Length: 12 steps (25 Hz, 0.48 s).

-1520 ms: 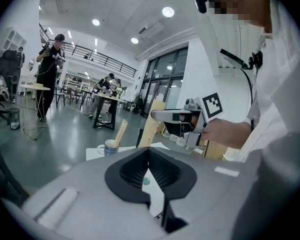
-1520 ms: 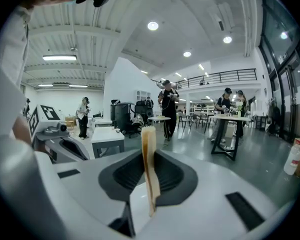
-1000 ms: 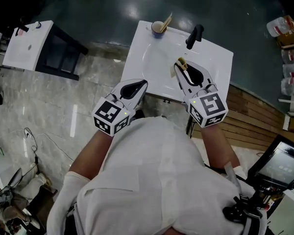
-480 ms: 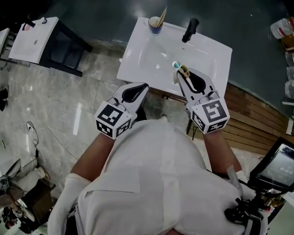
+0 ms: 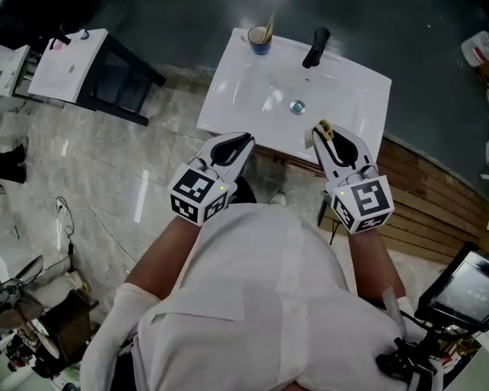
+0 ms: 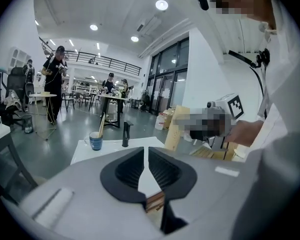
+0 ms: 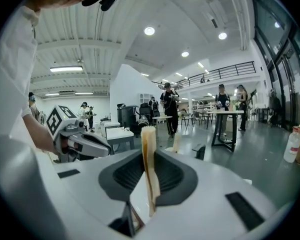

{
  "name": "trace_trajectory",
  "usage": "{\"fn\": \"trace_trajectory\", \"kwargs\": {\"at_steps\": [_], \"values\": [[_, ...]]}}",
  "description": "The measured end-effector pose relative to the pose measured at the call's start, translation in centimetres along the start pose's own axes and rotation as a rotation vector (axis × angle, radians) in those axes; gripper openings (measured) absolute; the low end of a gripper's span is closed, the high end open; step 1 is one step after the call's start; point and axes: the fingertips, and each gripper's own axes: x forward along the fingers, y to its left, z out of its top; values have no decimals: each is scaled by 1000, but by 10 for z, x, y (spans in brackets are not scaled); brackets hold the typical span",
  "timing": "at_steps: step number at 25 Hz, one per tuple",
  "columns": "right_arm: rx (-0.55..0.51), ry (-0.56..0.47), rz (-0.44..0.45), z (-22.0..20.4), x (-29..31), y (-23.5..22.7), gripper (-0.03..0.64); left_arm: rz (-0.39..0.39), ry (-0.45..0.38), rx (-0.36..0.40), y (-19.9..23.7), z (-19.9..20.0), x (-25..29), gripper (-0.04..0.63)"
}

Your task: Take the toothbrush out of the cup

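White glossy rectangular sink (image 5: 244,96) is standing where dark polished floor (image 5: 187,15) is meeting pale marbled tile (image 5: 106,161); wood slats (image 5: 428,194) are lying at right. Black faucet (image 5: 316,47), round metal drain (image 5: 297,107), and blue cup (image 5: 261,41) at the far corner, holding a pale stick. Right gripper (image 5: 321,133) is clamping the flat beige toothbrush (image 7: 149,159) upright at the near rim, well apart from the cup. Left gripper (image 5: 244,140) is sitting fully closed, empty.

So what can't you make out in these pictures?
- Right gripper view: the pale strip in the right gripper; its lower end sits hidden between the jaws.
- Head view: the cup is too small; the stick has its lower end inside.
- Left gripper view: a blur patch covers part of the right gripper.
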Motion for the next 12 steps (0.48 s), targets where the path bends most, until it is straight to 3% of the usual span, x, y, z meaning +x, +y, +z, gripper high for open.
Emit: {"fn": "trace_trajectory", "kwargs": {"at_steps": [12], "values": [[58,1,-208,-3,-20,-44,58,51,-7,102,105,53,79,101]]}}
